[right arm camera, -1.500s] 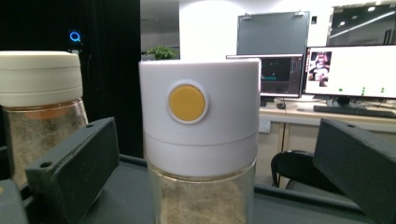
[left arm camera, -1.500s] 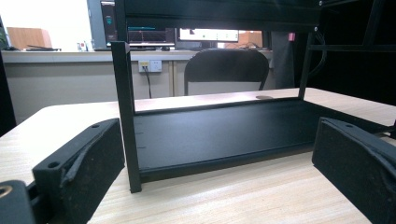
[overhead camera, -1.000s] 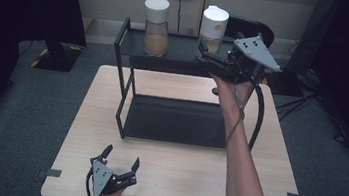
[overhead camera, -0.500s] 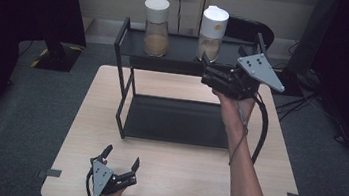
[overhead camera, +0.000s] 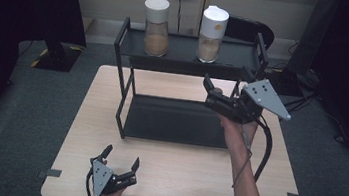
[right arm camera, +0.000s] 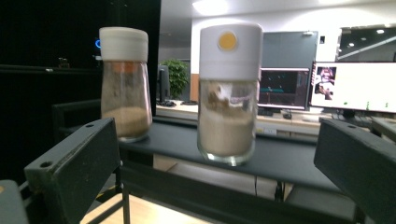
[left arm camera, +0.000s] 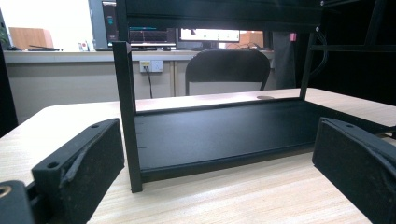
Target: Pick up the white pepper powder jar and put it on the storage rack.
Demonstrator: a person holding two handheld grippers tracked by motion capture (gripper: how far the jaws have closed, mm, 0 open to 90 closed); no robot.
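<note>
In the right gripper view, both jars look blurred: the left jar [right arm camera: 124, 84] and the yellow-dotted jar [right arm camera: 228, 93]. The rack's top shelf [left arm camera: 219, 9] is cut off in the left gripper view.

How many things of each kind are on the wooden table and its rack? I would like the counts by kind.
Clear glass jars with white lids, holding brown powder: 2
Black metal two-tier rack: 1
Hand-held black grippers: 2
Total: 5

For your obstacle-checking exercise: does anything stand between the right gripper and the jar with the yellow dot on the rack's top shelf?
Nothing visible does. The right gripper is open and apart from the jar with the yellow dot, which stands framed between its jaws. The other jar stands off to one side.
</note>
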